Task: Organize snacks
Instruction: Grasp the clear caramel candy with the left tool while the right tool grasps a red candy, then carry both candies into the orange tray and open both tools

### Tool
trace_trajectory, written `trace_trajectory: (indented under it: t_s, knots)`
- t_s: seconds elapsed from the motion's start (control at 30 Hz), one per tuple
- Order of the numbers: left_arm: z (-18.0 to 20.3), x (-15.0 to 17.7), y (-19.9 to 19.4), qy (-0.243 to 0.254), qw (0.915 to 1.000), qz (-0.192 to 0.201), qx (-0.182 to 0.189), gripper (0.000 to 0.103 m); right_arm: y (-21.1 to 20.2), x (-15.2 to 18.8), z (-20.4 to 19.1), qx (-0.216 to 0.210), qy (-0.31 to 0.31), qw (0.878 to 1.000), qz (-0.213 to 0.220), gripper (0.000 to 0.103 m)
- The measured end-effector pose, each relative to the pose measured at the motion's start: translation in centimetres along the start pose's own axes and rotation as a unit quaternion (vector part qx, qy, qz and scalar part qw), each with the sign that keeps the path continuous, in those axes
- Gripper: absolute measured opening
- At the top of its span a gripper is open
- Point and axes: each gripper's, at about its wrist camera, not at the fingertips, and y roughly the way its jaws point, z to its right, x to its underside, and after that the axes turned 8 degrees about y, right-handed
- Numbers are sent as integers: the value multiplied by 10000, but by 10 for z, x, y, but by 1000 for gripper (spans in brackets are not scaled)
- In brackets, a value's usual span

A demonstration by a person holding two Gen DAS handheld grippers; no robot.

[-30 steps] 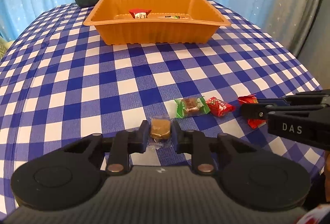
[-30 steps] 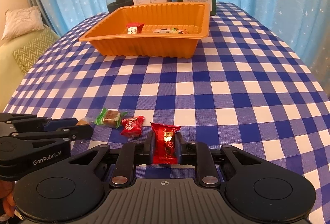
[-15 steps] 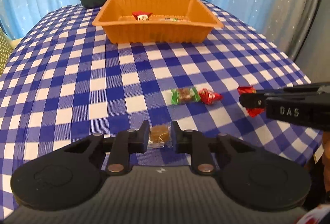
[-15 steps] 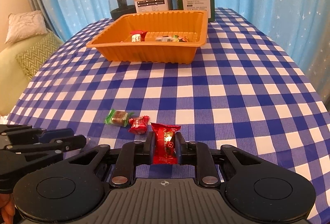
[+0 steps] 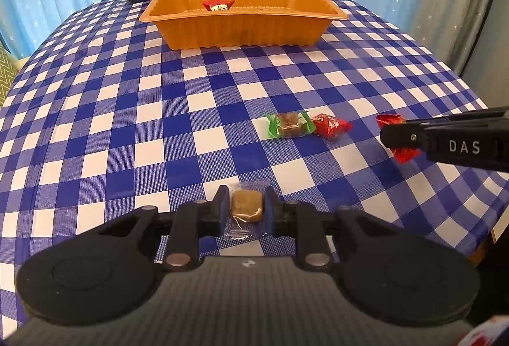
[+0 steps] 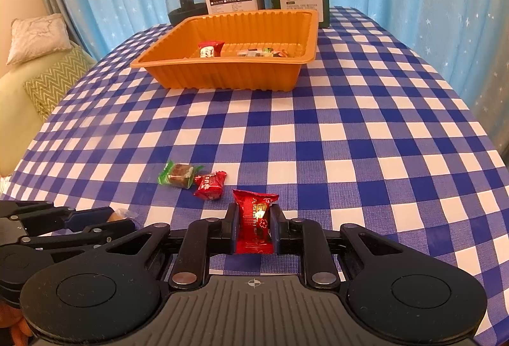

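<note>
Both grippers are loaded: left gripper (image 5: 246,209) pinches a brown candy (image 5: 246,207), right gripper (image 6: 254,226) pinches a red snack (image 6: 254,218). The orange tray (image 6: 229,77) sits straight ahead of both, well apart across the table.

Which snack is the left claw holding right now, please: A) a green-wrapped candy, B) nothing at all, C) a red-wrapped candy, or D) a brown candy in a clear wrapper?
D: in the left wrist view the left claw is shut on the brown candy in a clear wrapper, while the green-wrapped candy lies loose on the tablecloth.
</note>
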Motion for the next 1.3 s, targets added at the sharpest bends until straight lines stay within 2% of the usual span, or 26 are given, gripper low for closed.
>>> trace_trajectory:
  t_s: [0.67, 1.3]
  knots:
    - [-6, -15, -32, -356, 9990, 271, -13, 19, -19, -5, -8, -130, 51, 9996, 246, 20]
    - [1, -35, -50, -290, 9982, 511, 73, 19, -35, -13, -2, -180, 85, 9989, 418, 20]
